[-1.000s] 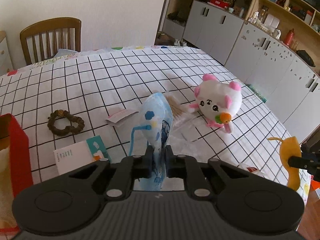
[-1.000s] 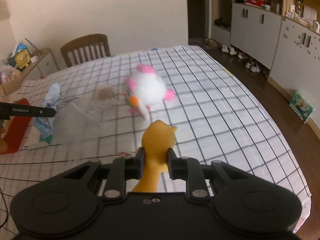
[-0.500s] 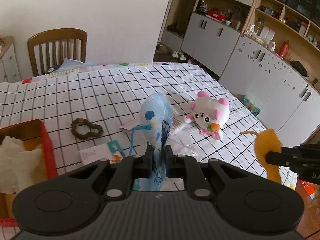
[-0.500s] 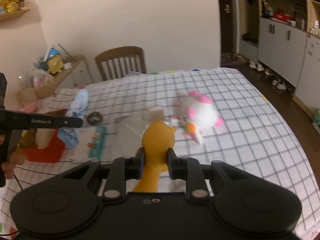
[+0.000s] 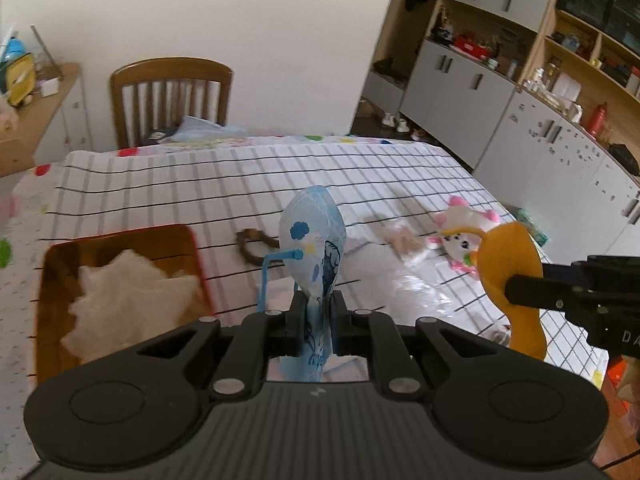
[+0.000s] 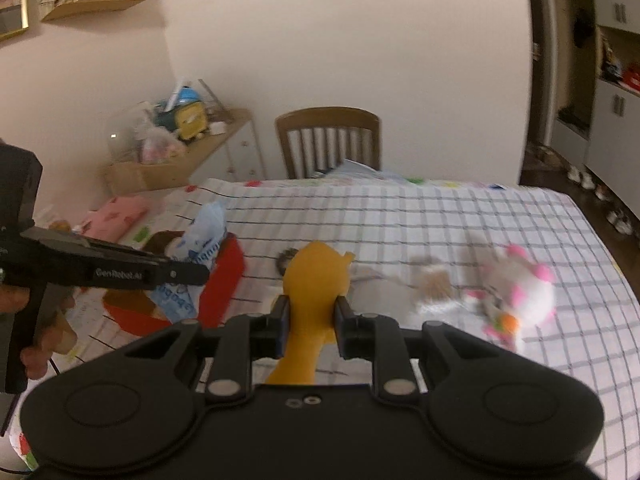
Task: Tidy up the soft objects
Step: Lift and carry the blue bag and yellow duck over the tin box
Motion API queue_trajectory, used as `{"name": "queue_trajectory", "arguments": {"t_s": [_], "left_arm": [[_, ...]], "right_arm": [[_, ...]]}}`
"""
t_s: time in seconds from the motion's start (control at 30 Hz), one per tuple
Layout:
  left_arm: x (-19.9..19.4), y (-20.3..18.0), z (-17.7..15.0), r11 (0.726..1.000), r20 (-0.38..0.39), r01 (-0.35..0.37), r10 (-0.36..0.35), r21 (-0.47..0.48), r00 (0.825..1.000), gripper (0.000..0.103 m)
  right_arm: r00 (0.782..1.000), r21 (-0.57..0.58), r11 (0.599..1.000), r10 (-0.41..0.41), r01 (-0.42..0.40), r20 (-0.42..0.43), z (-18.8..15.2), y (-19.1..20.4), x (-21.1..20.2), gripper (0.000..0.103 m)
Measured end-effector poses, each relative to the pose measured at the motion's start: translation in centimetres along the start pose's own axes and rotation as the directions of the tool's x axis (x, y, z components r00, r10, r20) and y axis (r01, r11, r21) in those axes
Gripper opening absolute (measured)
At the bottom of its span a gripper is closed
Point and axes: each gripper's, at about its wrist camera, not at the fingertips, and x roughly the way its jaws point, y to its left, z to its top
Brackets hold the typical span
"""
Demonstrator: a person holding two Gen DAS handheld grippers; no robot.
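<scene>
Carrying: my left gripper (image 5: pixel 315 316) clamped mask (image 5: pixel 314 258), nearer red bin (image 5: pixel 120 236); right gripper (image 6: pixel 310 320) pinched yellow toy (image 6: pixel 316 280).

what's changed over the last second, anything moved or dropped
Both grippers swung left toward the red bin, which has come into full view. Left gripper still clamps the blue mask; right gripper still holds the orange toy. The white plush lies where it was.
</scene>
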Motion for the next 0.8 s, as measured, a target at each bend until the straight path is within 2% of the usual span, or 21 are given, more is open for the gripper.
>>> {"name": "queue_trajectory", "arguments": {"t_s": [0.4,0.8], "left_arm": [[-2.7,6.9,-1.1,0.994,0.008,-0.079,0.079,-0.071,0.997,0.012],[-1.7,12.8,-2.3,0.979,-0.070,-0.146,0.137,-0.145,0.988,0.012]], "right_arm": [[0.993,-0.035,0.994,0.104,-0.107,-0.058,2.6,6.3,5.8,0.021],[0.982,-0.086,0.985,0.141,-0.152,-0.125,5.0,10.6,12.9,0.021]]}}
